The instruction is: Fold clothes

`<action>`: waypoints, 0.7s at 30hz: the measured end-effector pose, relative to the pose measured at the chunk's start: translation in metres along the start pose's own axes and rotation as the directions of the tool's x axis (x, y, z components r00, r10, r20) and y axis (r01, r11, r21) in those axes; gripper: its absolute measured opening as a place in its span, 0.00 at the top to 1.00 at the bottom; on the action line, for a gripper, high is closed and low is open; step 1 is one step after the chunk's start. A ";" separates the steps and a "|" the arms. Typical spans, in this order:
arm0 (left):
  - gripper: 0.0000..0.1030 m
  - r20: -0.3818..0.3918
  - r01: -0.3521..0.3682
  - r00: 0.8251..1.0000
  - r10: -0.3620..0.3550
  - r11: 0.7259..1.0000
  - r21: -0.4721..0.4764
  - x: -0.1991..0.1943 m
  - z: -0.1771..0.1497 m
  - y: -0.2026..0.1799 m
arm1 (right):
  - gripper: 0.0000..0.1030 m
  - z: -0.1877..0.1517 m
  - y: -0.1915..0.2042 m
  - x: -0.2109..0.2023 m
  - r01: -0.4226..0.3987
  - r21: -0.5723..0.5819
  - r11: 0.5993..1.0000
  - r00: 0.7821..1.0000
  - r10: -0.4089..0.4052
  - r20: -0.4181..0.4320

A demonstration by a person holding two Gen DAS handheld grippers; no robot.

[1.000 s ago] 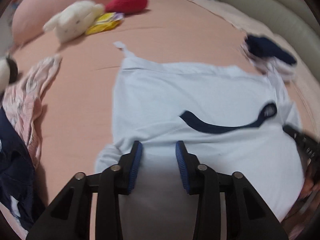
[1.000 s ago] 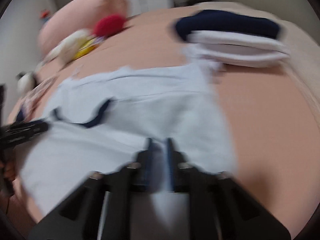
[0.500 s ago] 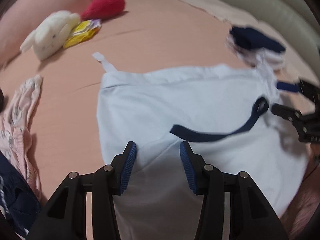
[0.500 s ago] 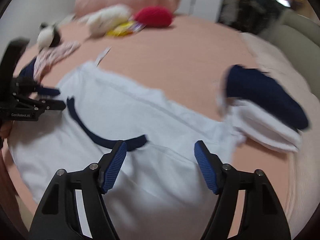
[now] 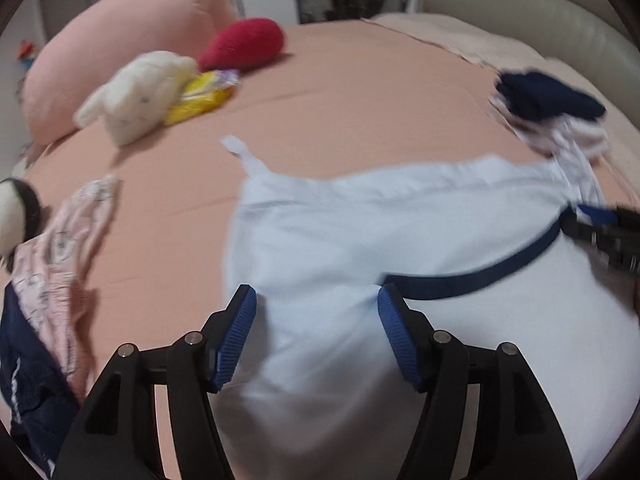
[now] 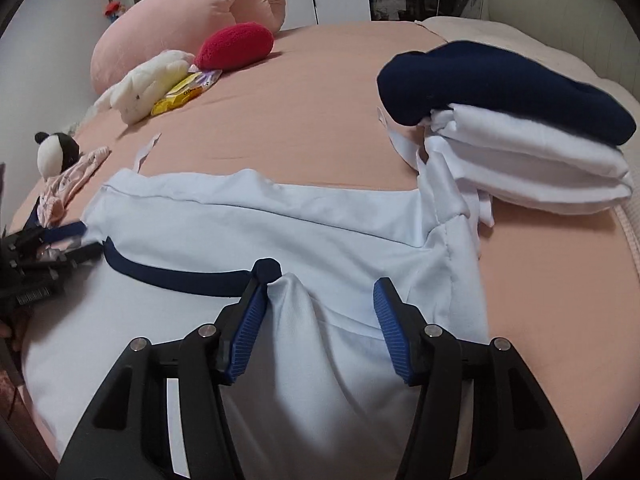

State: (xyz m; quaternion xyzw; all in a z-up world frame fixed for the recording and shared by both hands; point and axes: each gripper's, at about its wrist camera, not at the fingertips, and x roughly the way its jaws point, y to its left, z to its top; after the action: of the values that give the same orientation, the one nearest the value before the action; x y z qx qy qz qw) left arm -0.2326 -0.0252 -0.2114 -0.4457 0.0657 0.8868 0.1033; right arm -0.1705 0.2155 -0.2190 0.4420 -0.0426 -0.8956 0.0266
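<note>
1. Pale-blue shirt (image 6: 280, 232) is lying flat on the bed (image 6: 320, 92), long axis running crosswise, navy collar (image 6: 180, 276) curving toward the left tongs (image 5: 316, 316).
2. Left tongs are opening wide, gripping nothing, cloth below.
3. Right tongs (image 6: 320, 304) are narrowing, a fabric ridge rising between them, unpinched.

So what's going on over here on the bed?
A person with a gripper in each hand is folding clothes. A light blue garment with a navy neckline lies spread on the pink bed. The left gripper and right gripper both hover open over its near edge, the left having just opened, the right just narrowed. A folded stack sits beside it.
</note>
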 end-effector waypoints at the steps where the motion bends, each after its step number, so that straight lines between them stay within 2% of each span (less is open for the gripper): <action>1: 0.36 -0.010 0.053 0.999 -0.053 0.998 -0.031 -0.006 0.004 0.006 | 0.45 0.001 0.003 -0.003 0.010 -0.018 1.000 1.000 -0.010 -0.006; 4: 0.37 0.003 0.158 0.987 -0.159 0.984 -0.083 -0.034 0.008 0.018 | 0.45 0.008 0.009 -0.033 -0.002 -0.030 1.000 1.000 0.002 0.017; 5: 0.36 0.002 0.173 0.985 -0.173 0.980 -0.096 -0.042 0.006 0.020 | 0.44 0.009 0.008 -0.046 -0.013 -0.016 1.000 1.000 0.014 0.025; 9: 0.36 -0.038 0.146 0.987 -0.154 0.976 -0.160 -0.067 -0.014 0.022 | 0.43 -0.008 0.004 -0.081 -0.025 0.028 0.999 1.000 0.025 -0.006; 12: 0.37 -0.035 0.130 0.989 -0.145 0.951 -0.280 -0.080 -0.040 0.015 | 0.43 -0.038 0.009 -0.092 -0.036 0.013 0.999 0.998 0.037 -0.057; 13: 0.37 -0.033 0.129 0.989 -0.144 0.949 -0.287 -0.083 -0.047 0.007 | 0.43 -0.047 0.014 -0.094 -0.030 -0.008 1.000 0.997 0.030 -0.068; 15: 0.37 -0.033 0.130 0.989 -0.141 0.965 -0.229 -0.087 -0.055 -0.021 | 0.43 -0.064 0.027 -0.098 0.002 -0.071 0.997 0.997 -0.007 -0.074; 17: 0.37 -0.045 0.133 0.989 -0.140 0.982 -0.132 -0.084 -0.063 -0.055 | 0.43 -0.075 0.040 -0.102 0.004 -0.114 0.993 0.998 -0.011 -0.061; 19: 0.37 -0.081 0.082 0.993 -0.084 0.996 -0.026 -0.076 -0.075 -0.078 | 0.43 -0.084 0.052 -0.103 0.009 -0.154 0.988 0.999 -0.017 -0.052; 21: 0.37 -0.111 0.033 0.994 -0.024 0.996 0.081 -0.067 -0.086 -0.102 | 0.43 -0.096 0.059 -0.092 0.066 -0.232 0.970 0.994 -0.084 -0.068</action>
State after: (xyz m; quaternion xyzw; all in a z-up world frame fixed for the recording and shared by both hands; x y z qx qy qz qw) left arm -0.1021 0.0470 -0.2111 -0.4899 0.1016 0.8559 0.1306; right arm -0.0379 0.1596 -0.1989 0.4718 0.0790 -0.8770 0.0452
